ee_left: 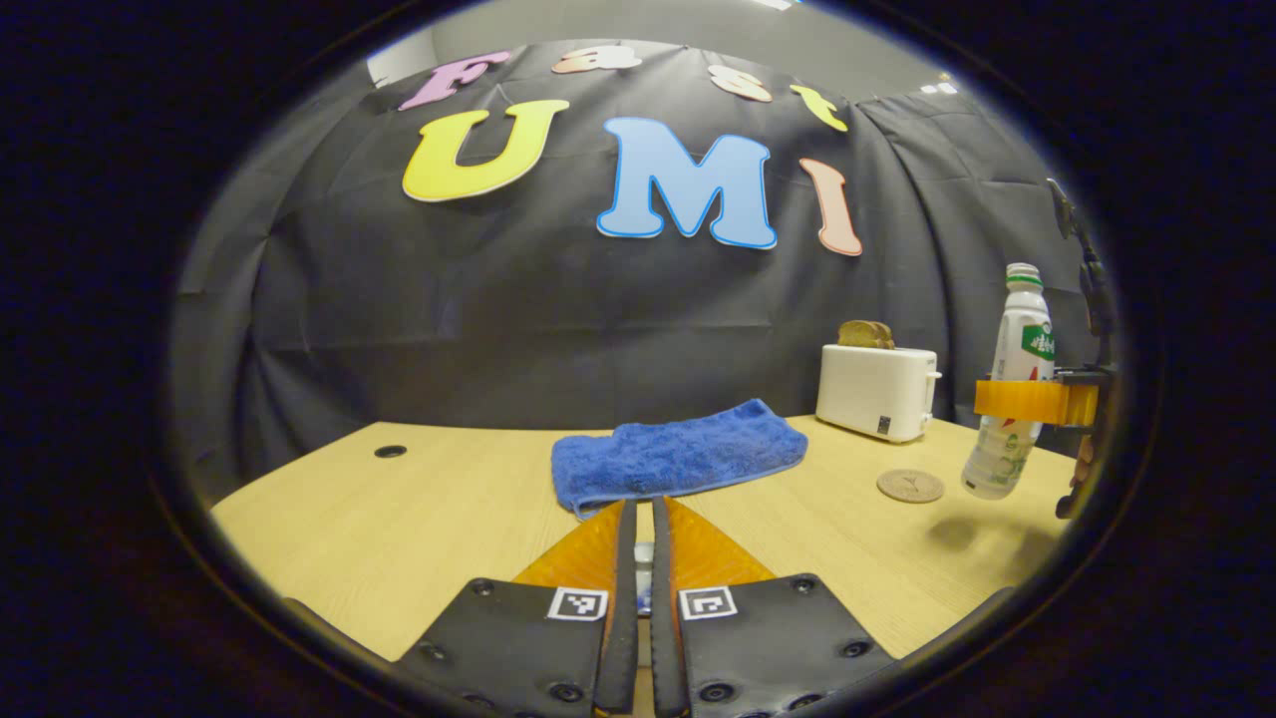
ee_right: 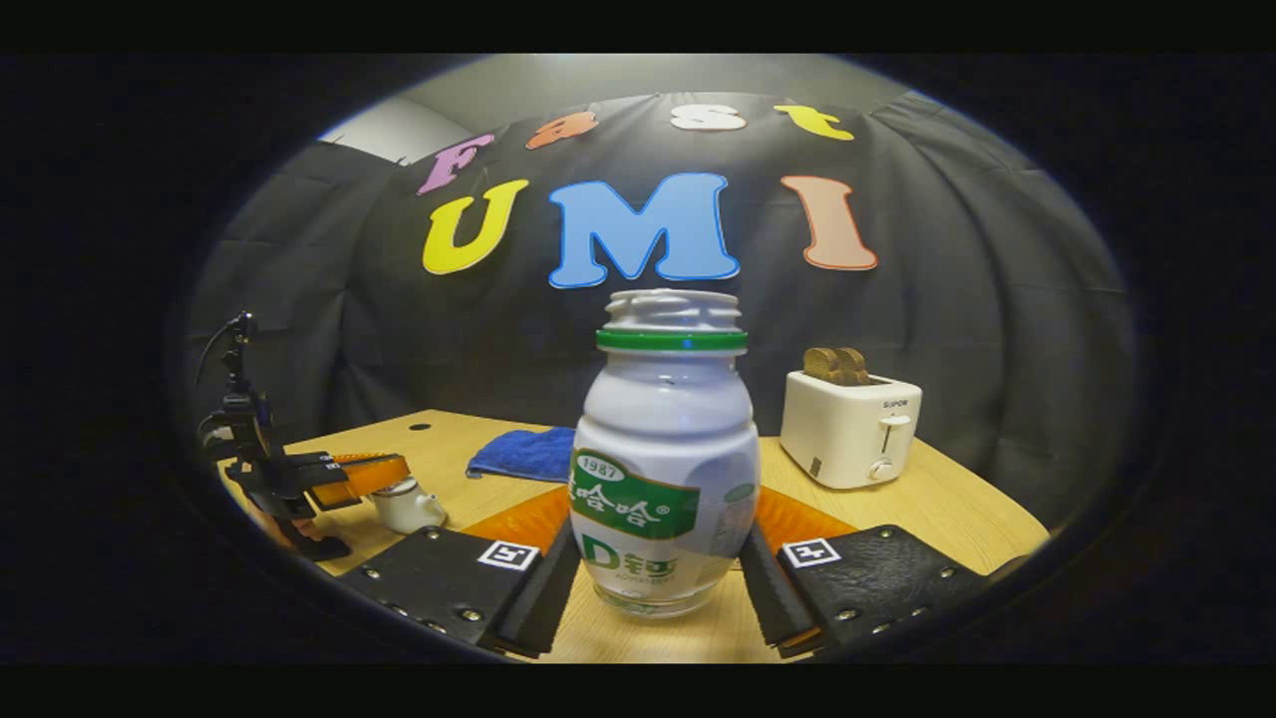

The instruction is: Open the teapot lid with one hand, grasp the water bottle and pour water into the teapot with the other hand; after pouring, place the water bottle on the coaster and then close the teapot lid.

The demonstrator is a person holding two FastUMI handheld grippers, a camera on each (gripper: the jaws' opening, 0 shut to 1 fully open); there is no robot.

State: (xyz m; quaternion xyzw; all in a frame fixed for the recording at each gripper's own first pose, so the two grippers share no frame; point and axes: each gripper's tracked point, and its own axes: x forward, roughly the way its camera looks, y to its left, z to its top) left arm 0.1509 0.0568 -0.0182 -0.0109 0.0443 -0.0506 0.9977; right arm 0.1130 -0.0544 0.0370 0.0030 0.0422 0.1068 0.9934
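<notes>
Now one water bottle (ee_right: pixel 665 469) clamped in right claw (ee_right: pixel 662 578), left claw (ee_left: pixel 638 519) nearly together, one coaster (ee_left: pixel 910 486), one toaster (ee_left: pixel 877 391).

A staged recording booth: black cloth wall (ee_left: pixel 419 299) behind a wooden counter (ee_left: pixel 399 538) with toaster (ee_left: pixel 877 391) and towel (ee_left: pixel 678 456).

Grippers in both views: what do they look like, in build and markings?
Each gripper, left gripper and right gripper, has two flat black plates studded with screws, each plate bearing a small square black-and-white tag. Seen from the right gripper view, the left gripper carries a black stalk-like mount with a thin cable on top.
</notes>
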